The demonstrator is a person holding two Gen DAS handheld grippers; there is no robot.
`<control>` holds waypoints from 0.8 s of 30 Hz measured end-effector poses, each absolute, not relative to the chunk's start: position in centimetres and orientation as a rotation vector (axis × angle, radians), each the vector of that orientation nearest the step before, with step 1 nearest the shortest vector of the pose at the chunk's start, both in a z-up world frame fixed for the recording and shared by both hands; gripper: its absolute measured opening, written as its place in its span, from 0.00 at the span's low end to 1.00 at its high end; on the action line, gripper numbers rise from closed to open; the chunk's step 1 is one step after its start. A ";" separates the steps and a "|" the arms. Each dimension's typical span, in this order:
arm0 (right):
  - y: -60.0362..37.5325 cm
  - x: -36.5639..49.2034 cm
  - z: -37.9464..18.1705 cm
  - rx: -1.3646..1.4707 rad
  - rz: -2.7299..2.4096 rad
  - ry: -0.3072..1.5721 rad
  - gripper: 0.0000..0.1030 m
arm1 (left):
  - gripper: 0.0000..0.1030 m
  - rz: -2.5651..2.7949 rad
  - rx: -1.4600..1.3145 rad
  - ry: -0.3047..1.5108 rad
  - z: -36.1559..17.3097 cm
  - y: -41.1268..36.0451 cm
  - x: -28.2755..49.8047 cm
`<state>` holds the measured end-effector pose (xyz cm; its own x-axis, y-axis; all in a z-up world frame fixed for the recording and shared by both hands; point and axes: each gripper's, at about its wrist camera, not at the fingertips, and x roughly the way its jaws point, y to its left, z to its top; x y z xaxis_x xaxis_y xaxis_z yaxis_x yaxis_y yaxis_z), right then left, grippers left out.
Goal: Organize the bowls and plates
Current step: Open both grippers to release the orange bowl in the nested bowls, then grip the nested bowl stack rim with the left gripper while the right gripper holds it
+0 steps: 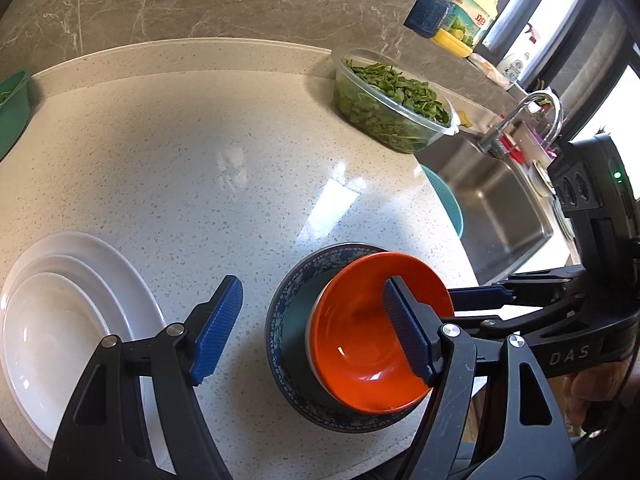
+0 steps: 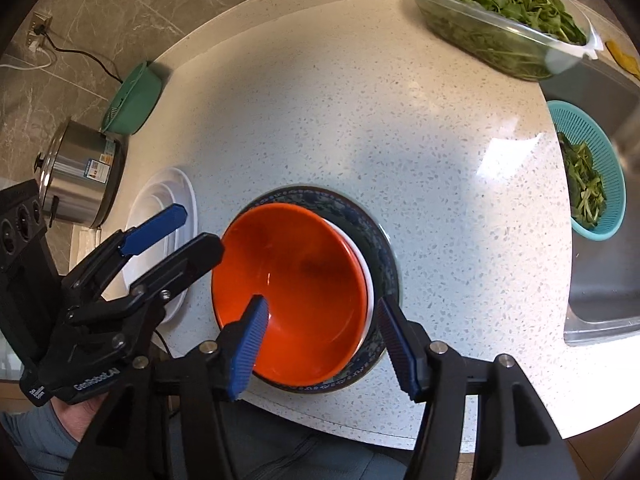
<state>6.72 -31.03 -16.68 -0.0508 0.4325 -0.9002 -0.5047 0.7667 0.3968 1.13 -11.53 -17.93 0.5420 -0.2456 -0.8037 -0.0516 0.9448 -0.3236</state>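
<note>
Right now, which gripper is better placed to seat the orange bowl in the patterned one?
Right gripper: its open jaws straddle the near rim of the tilted orange bowl in the blue patterned bowl. The left gripper is open over the speckled counter.

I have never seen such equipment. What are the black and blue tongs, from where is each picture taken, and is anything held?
They are two hand-held grippers; a person carries one in each hand, and each has a camera looking along its blue fingers. One picture is from the left gripper, the other from the right gripper. On the counter an orange bowl sits in a blue patterned bowl, beside stacked white plates. Both grippers are open; nothing is held.
</note>
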 end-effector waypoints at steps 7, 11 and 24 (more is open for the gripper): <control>-33.8 7.8 -13.8 0.043 0.799 1.308 0.63 | 0.76 -0.135 -0.340 0.935 -16.6 -10.9 -0.2; -37.1 9.8 -13.6 0.030 0.764 1.240 0.78 | 0.86 -0.109 -0.348 0.932 -16.3 -10.2 -2.3; -37.6 15.4 -19.6 -0.053 0.997 1.415 0.68 | 0.86 0.247 -0.502 1.039 -20.6 -11.2 -8.7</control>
